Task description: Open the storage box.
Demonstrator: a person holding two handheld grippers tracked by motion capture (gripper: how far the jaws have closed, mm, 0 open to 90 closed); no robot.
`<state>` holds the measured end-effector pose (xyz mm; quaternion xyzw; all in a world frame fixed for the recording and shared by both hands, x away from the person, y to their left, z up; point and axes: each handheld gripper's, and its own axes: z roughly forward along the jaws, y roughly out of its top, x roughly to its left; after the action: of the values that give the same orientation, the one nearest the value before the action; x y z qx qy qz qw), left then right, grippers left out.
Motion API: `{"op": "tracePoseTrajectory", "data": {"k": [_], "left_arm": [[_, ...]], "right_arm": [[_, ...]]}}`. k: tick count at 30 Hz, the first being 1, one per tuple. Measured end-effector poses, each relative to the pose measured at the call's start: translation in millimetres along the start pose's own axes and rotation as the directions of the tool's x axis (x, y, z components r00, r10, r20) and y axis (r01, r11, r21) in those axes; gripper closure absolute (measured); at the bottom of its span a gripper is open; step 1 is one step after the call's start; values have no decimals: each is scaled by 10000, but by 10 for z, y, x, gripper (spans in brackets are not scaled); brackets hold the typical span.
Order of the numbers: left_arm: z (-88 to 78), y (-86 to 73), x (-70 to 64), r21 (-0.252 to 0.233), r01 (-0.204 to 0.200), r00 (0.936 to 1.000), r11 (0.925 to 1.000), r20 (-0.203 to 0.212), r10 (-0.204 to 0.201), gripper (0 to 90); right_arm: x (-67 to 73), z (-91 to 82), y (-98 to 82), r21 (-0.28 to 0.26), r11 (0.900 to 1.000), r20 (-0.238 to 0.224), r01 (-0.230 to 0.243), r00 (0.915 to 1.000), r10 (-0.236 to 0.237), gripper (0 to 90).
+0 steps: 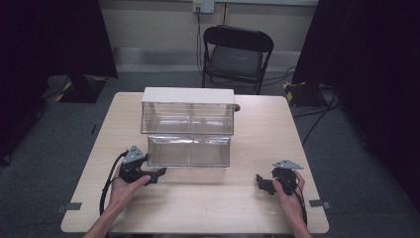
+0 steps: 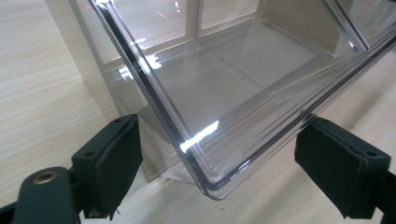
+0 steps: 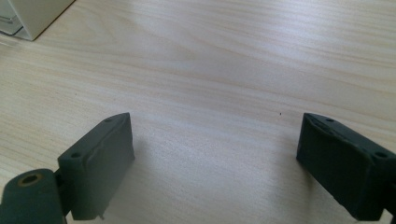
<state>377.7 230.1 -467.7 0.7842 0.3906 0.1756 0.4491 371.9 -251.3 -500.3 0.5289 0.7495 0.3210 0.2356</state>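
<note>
Two handheld grippers sit low over the pale wood-grain table (image 1: 198, 198), one in each of the person's hands, near edge. Left gripper (image 1: 157, 175) is by the front left corner of the pulled-out clear plastic drawer (image 1: 189, 151), pointing right toward it; its jaws stand wide apart with nothing between the pads. In the left gripper view the drawer's rounded near corner (image 2: 210, 189) pokes into the gap, closer to the left pad (image 2: 114, 163) than the right pad (image 2: 338, 165), apart from both as far as I can tell. Judging from that, the jaws are opened wide to straddle the corner or front wall for a push or pull. Right gripper (image 1: 261, 183) rests well to the right of the drawer over bare table, likely parked out of the way; in the right gripper view its jaws are also spread wide, empty. Drawer is empty, slid forward out of the lower level of the clear two-tier organiser box with white top (image 1: 188, 95), which stands mid-table. Farther back, a black folding chair (image 1: 236, 52) stands behind the table by the wall.
</note>
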Motion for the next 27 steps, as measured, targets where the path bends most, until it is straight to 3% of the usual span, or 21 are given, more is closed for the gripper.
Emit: {"op": "tracePoseTrajectory", "data": {"k": [6,27], "left_arm": [[-23,8,-6,-9,-163,9999,9999,29,163,142],[-79,20,-20,-147,43,9998,9999,178,-40,141]], "right_arm": [[0,0,0,-1,10000,0,-1,10000,1,103],[0,0,0,-1,10000,0,-2,10000,2,103]]}}
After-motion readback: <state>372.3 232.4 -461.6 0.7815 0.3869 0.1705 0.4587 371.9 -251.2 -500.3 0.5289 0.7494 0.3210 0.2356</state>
